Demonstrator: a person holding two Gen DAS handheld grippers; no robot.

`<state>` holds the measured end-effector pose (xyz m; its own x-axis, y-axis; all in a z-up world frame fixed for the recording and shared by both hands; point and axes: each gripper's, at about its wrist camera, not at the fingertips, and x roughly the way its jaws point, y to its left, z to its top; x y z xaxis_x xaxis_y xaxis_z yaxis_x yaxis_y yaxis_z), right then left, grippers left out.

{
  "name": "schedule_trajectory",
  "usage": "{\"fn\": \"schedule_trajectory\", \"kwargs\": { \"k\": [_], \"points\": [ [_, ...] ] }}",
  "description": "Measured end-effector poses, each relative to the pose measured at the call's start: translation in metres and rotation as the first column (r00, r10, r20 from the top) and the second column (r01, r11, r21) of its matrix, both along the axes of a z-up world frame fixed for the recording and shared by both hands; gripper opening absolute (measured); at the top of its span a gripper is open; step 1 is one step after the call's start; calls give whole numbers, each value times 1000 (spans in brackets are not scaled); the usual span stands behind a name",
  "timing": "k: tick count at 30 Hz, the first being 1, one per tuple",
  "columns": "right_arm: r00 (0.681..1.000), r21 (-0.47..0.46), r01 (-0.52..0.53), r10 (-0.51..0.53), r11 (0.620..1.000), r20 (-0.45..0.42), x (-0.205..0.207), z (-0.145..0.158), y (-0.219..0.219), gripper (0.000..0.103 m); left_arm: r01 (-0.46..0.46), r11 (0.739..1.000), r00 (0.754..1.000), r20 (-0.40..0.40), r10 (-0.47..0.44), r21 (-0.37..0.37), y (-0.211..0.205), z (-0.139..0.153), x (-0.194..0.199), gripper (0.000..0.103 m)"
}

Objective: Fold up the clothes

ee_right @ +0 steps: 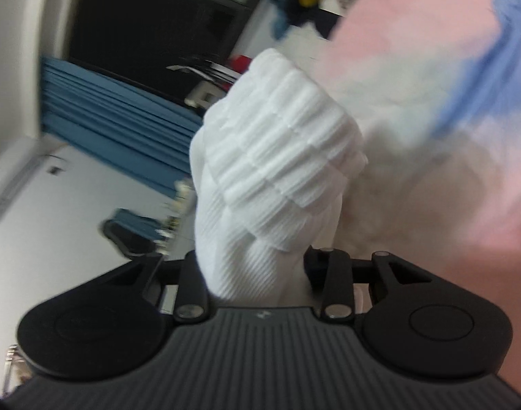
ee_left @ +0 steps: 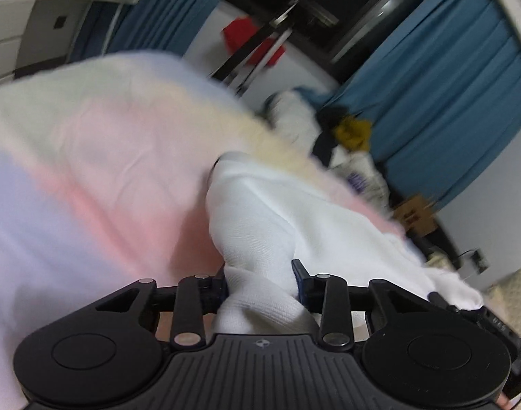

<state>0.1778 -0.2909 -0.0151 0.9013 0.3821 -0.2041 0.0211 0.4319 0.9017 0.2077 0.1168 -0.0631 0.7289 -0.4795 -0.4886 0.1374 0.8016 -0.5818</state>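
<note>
I'm holding the left gripper (ee_left: 262,283) and right gripper (ee_right: 252,266) clamped on the white garment (ee_left: 294,212), above the pastel sheet (ee_left: 89,157).

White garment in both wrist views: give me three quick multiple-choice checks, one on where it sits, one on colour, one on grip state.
1. Where is the white garment in the left wrist view?
A. Bunched between the left gripper's fingers
B. Hanging on the curtain
C. Inside the cardboard box

2. What colour are the curtains behind the work area?
A. Red
B. Blue
C. Yellow

3. What is the state of the right gripper?
A. Open and empty
B. Shut on the ribbed white fabric
C. Shut on a yellow cloth

Answers:
1. A, the white cloth runs down between the two fingers, over the pastel pink and lilac sheet.
2. B, the pleated drapes are blue in both views.
3. B, the ribbed fabric bulges out above the closed fingers.
</note>
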Motion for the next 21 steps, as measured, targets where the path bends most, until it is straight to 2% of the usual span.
{"fn": "schedule_trajectory", "kwargs": {
  "k": [6, 10, 15, 21],
  "points": [
    [982, 68, 42, -54, 997, 182, -24, 44, -44, 37, 103, 994, 988, 114, -99, -29, -53, 62, 1, 36],
    [944, 57, 123, -134, 991, 302, -42, 73, -87, 37, 172, 984, 972, 175, -160, -55, -117, 84, 17, 37],
    [877, 3, 249, -227, 969, 423, -57, 90, -147, 37, 260, 964, 943, 231, -241, -58, -217, 88, 47, 38],
    [799, 10, 422, -377, 906, 468, -84, 57, -221, 37, 369, 926, 916, 201, -347, -82, -350, 58, 94, 39]
  ]
}}
